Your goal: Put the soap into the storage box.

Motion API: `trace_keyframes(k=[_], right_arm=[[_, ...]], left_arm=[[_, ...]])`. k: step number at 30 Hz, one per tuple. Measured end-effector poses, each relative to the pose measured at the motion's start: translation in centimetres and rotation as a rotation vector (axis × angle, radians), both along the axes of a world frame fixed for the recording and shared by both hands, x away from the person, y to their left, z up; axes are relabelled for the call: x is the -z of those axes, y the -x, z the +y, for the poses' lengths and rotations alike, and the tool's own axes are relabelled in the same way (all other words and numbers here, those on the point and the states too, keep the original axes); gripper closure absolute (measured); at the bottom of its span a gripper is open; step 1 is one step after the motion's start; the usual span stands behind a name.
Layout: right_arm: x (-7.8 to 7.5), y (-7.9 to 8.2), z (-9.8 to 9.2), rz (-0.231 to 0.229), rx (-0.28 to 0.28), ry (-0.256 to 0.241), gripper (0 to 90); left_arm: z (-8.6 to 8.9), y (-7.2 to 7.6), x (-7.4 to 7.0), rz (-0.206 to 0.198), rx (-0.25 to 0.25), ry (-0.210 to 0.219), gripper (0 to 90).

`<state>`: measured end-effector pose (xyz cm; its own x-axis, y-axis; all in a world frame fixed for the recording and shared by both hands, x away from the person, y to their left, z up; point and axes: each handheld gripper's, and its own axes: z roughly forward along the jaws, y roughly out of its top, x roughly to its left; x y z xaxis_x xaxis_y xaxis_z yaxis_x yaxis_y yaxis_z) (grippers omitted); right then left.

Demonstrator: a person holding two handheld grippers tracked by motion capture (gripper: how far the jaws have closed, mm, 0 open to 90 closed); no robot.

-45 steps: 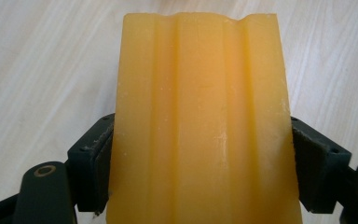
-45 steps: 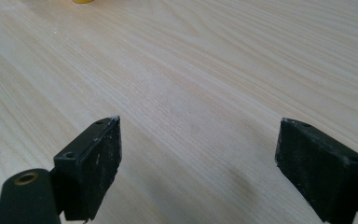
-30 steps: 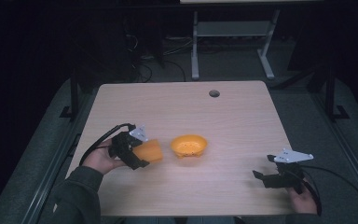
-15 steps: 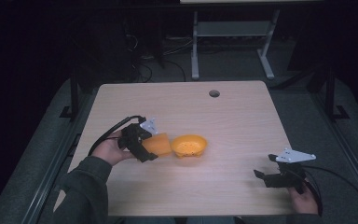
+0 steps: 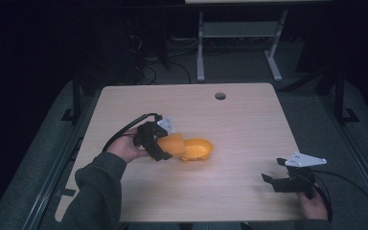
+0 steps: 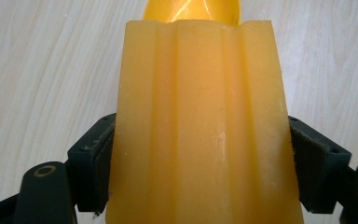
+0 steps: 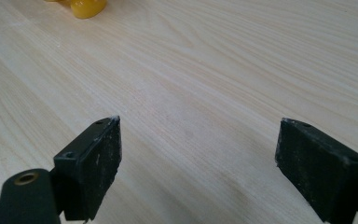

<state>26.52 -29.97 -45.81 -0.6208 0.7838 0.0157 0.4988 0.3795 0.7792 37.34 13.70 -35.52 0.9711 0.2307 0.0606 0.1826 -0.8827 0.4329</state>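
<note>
The room around me is dark, with black cables on the grey floor and a pale metal frame standing beyond the far edge of the light wood-grain table (image 5: 249, 115), which has a small round hole (image 5: 220, 96) near its far edge. My left gripper (image 5: 165, 149) sits left of the table's middle, and its jaws are clamped on the two sides of a pale orange, translucent ribbed cup of soft plastic (image 6: 200, 126). In the left gripper view the cup's fluted wall runs up between my jaws, smooth and waxy, with shallow vertical ridges. Its far end touches or overlaps a brighter orange plastic bowl (image 5: 199, 148), which rests on the table near the middle; I cannot tell whether the cup rests on the bowl's rim or just beside it. My right gripper (image 5: 273, 181) lies near the near right corner, well apart from the bowl, its jaws spread wide over bare wood with nothing between them
</note>
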Motion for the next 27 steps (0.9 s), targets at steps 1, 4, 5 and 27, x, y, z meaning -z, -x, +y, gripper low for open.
trace_keyframes(k=[1,4,5,27], right_arm=[[0.0,0.0,0.0,-0.001,0.000,0.000,13.9],[0.0,0.0,0.0,-0.002,0.002,-0.003,13.9],[0.0,0.0,-0.1,-0.005,-0.002,0.000,13.9],[0.0,0.0,-0.3,-0.013,-0.002,-0.005,13.9]], left_arm=[[-0.3,-0.2,0.0,-0.003,0.009,-0.003,20.9],[-0.7,-0.4,0.0,0.006,0.010,-0.003,20.9],[-1.1,-0.6,0.1,0.004,0.017,-0.003,20.9],[-5.3,-2.2,0.7,0.023,0.085,0.008,20.9]])
